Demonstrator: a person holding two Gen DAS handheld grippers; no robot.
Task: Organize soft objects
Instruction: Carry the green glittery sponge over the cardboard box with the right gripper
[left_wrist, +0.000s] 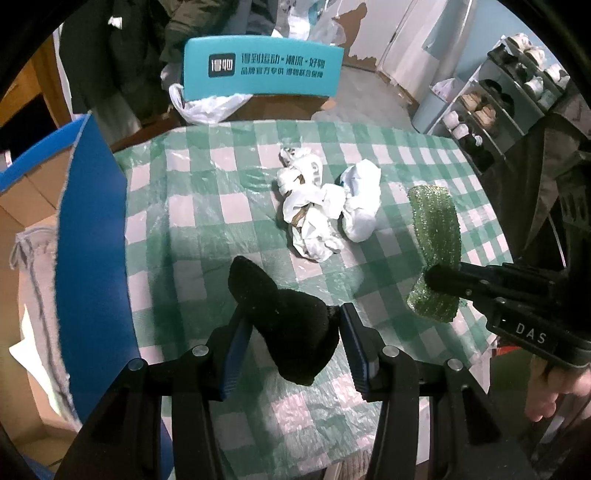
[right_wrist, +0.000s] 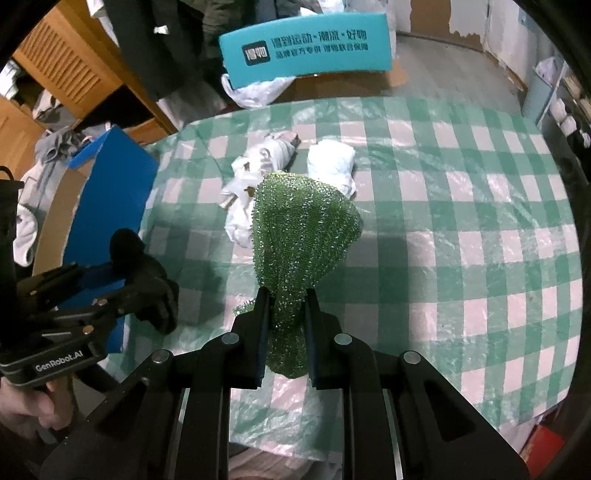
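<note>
My left gripper is shut on a black sock and holds it above the near part of the checked table; it also shows in the right wrist view. My right gripper is shut on a green sparkly scrub cloth, held above the table; the cloth shows at the right of the left wrist view. Crumpled white soft items lie in a heap mid-table, with a white bundle beside them; both show in the right wrist view.
The table has a green-and-white checked plastic cover. A blue box stands at its left edge. A teal chair back and a plastic bag sit behind. A shoe rack is at the far right.
</note>
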